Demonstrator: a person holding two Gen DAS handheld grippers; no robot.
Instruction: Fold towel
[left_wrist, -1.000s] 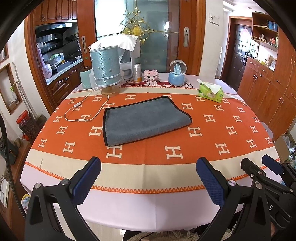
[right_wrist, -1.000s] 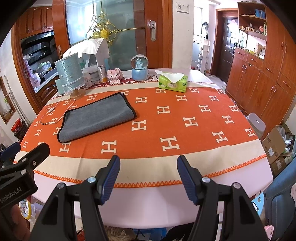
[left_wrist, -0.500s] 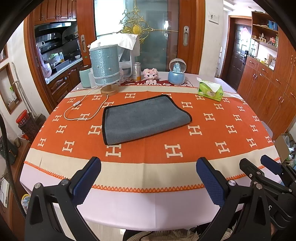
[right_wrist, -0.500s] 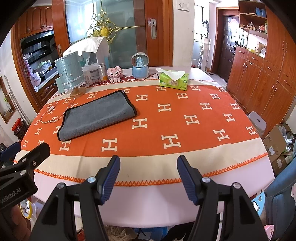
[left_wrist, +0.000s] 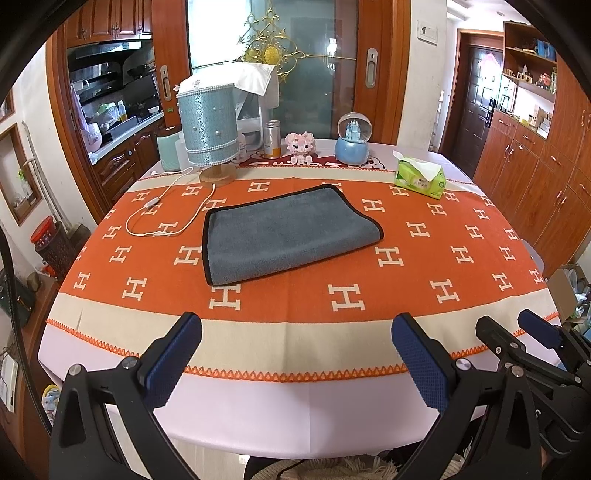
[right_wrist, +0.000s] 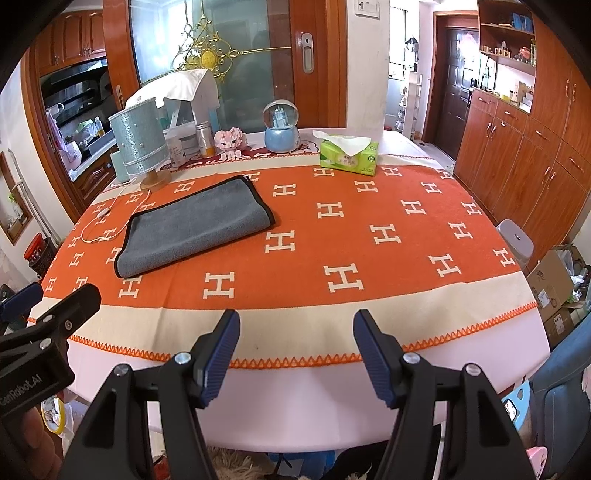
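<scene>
A grey towel with black trim lies folded flat on the orange H-pattern tablecloth, left of the table's middle; it also shows in the right wrist view. My left gripper is open and empty, hovering over the table's near edge, well short of the towel. My right gripper is open and empty over the near edge, to the right of the towel. The right gripper also shows at the lower right of the left wrist view.
At the table's back stand a blue lamp with a white cord, a can, a pink toy, a snow globe and a green tissue box. Wooden cabinets line the right wall.
Both grippers have drifted slightly; the view of the table shifts a little. The towel has not moved and both grippers stay open.
</scene>
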